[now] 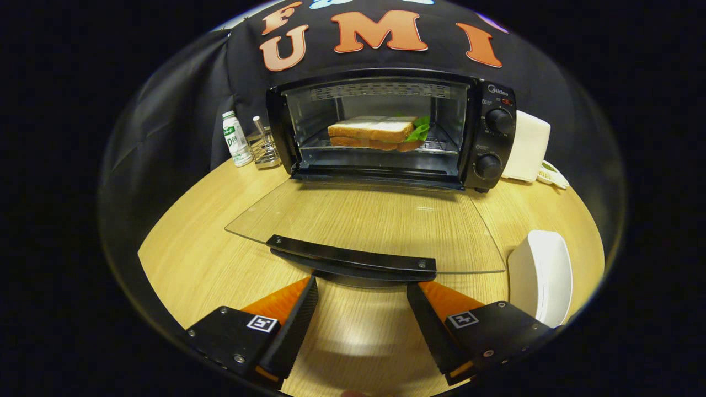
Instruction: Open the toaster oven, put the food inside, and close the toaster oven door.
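Gripper view has the tool [361, 286] low over the surface [187, 248], its fingers apart with nothing between them but bare wood. The tips sit just short of the handle [353, 258], one to either side of its middle, which suits a lift from underneath: the bar is the only solid hold on the door [364, 218]. The door is glass and lies folded fully down, flat toward the tool, so the hinge is at the far edge and the handle is the near, free end. Beyond it the oven [386, 129] stands open, and the sandwich [378, 132] already rests on the rack inside, set far enough back that it should clear the door as it swings up. So the food step looks done, and closing is what remains. The two knobs [493, 143] are on the panel right of the cavity, out of the way. A white dish [543, 275] sits just right of the right finger, likely where the food came from. A bottle [236, 139] and a small rack [263, 148] stand left of the oven, a white box [528, 146] to its right, all well clear of the door's arc
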### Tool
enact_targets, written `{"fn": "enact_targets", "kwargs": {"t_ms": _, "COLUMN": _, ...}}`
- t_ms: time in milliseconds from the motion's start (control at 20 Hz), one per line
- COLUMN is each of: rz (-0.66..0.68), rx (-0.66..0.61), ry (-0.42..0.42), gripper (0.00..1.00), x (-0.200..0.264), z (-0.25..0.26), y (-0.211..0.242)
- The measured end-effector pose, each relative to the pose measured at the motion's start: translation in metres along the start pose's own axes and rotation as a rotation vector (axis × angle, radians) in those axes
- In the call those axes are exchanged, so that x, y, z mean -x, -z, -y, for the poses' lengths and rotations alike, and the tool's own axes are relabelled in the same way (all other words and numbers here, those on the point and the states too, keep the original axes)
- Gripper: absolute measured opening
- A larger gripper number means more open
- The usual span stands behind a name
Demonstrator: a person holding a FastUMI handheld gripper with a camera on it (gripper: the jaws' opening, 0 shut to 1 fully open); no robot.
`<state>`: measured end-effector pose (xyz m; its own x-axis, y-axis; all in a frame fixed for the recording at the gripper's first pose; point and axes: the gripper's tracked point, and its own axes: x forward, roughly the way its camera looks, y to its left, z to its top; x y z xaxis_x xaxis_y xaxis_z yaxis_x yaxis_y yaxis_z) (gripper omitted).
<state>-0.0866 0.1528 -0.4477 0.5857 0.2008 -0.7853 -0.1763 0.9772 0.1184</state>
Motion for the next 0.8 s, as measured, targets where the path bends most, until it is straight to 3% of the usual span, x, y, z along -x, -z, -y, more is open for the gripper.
{"fn": "enact_targets", "kwargs": {"t_ms": 450, "rz": 0.171, "rx": 0.005, "ry": 0.004, "gripper": 0.98, "x": 0.008, "z": 0.006, "y": -0.096}}
{"fn": "enact_targets", "kwargs": {"t_ms": 800, "rz": 0.377, "rx": 0.014, "ry": 0.097, "gripper": 0.98, "x": 0.023, "z": 0.03, "y": -0.197}}
